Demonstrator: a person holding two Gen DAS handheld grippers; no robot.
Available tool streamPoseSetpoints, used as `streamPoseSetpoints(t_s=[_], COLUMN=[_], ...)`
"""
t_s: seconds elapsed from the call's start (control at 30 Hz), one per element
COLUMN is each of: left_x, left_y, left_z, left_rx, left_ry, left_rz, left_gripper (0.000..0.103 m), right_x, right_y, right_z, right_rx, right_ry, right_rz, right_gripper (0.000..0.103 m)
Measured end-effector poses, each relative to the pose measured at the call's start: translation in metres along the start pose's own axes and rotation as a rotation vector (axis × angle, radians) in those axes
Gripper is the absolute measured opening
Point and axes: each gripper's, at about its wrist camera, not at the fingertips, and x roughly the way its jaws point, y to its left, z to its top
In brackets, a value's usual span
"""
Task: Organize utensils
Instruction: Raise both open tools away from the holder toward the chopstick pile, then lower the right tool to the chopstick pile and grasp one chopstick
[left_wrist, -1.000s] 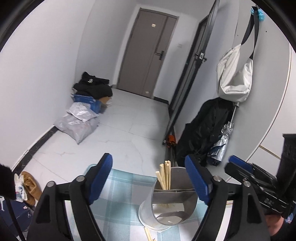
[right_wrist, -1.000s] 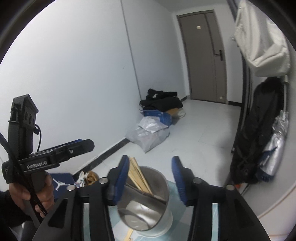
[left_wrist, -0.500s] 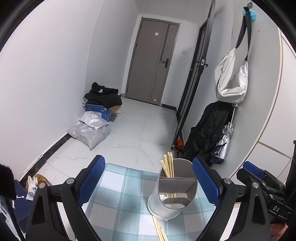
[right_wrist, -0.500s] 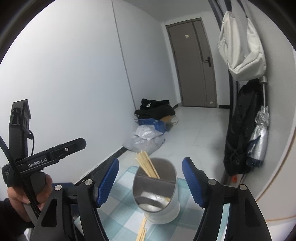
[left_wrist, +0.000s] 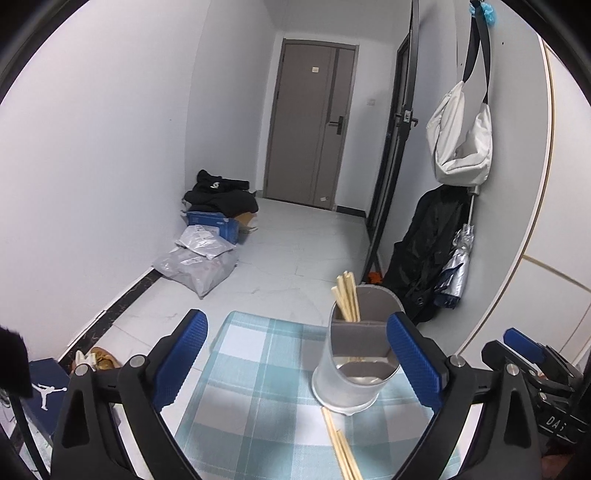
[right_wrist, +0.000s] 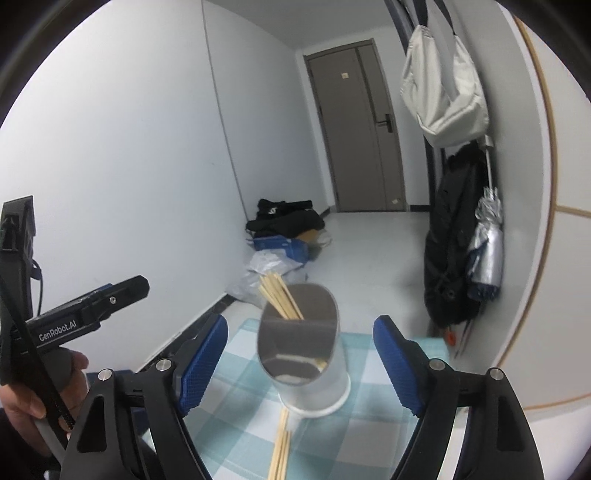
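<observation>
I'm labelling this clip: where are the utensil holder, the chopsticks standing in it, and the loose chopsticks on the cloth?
utensil holder (left_wrist: 341, 384): left wrist view, front wall.
standing chopsticks (right_wrist: 279, 293): right wrist view, mid-shafts above rim.
loose chopsticks (right_wrist: 281, 448): right wrist view, middle of bundle.

Black gripper (right_wrist: 300, 356) frames — blue knurled jaws, silver screws, white "GenRobot.AI" lettering.

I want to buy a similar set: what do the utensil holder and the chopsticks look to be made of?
The utensil holder looks like matte grey plastic, possibly coated metal: smooth, evenly coloured walls, a dull sheen inside and a moulded divider. The chopsticks in it and the loose chopsticks on the checked cloth look like unfinished bamboo or pale wood: light tan, matte, thin and straight. The grain is too small to tell.
</observation>
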Motion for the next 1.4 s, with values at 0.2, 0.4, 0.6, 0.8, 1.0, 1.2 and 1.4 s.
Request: streamPoseSetpoints(t_s=[0.2,0.4,0.6,0.8,1.0,1.2,1.4], left_x=[0.011,0.027,0.045,0.066,0.086,0.100,0.107], left_y=[-0.002,0.000,0.006,0.020,0.032,0.042,0.041], left_z=[-0.022,-0.045,-0.066,-0.087,-0.098,-0.102,-0.103], left_rx=[0.005,-0.003,0.009,-0.003,-0.002,-0.073,-0.069], left_ry=[0.055,0.130,0.203,0.303,0.407,0.482,0.514], left_rz=[-0.004,0.016,0.022,0.030,0.020,0.009,0.032], left_gripper=[0.096,0.096,0.096,0.096,0.096,0.096,0.096], right_x=[0.003,0.016,0.035,0.064,0.090,0.121,0.141], right_y=[-0.003,-0.005,-0.006,-0.008,-0.004,0.001,-0.005], right_z=[-0.024,-0.047,-0.068,-0.090,-0.110,-0.128,-0.135], right_rx=[0.014,0.024,0.011,0.018,-0.004,-0.055,-0.055], right_ry=[0.036,0.097,0.191,0.319,0.430,0.536,0.612], right_rz=[-0.024,-0.036,-0.050,-0.058,-0.056,-0.070,-0.065], right_gripper=[0.081,0.081,0.081,0.081,0.081,0.076,0.057])
